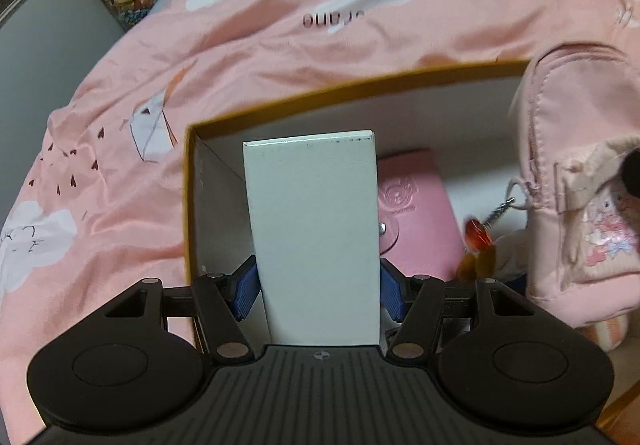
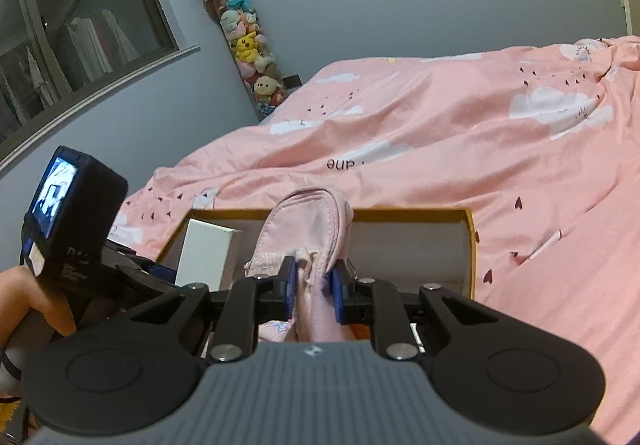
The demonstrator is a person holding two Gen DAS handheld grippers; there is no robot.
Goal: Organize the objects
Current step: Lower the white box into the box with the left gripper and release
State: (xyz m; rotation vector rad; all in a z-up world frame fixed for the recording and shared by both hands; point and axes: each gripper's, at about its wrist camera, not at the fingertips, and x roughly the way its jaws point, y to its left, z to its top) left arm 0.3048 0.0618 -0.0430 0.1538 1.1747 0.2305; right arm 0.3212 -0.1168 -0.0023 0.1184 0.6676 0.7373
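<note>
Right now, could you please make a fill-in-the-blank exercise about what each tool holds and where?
1. The left tool grips a ____ box.
2. The right tool is shut on a pink ____.
3. Both items are over an open cardboard box resting on the ____.
4. A pink wallet lies ____ the cardboard box.

Answers: white; pouch; bed; inside

Between my left gripper's blue pads [image 1: 246, 287] sits a plain white carton [image 1: 314, 237], inside a mustard-rimmed box [image 1: 360, 85] with white walls. Just right of it lies a pink wallet [image 1: 420, 213] — embossed. My right gripper's blue pads [image 2: 291, 285] pinch a pale pink pouch [image 2: 308, 221]; beyond, a pink duvet [image 2: 460, 149] — white clouds, dark little hearts.
</note>
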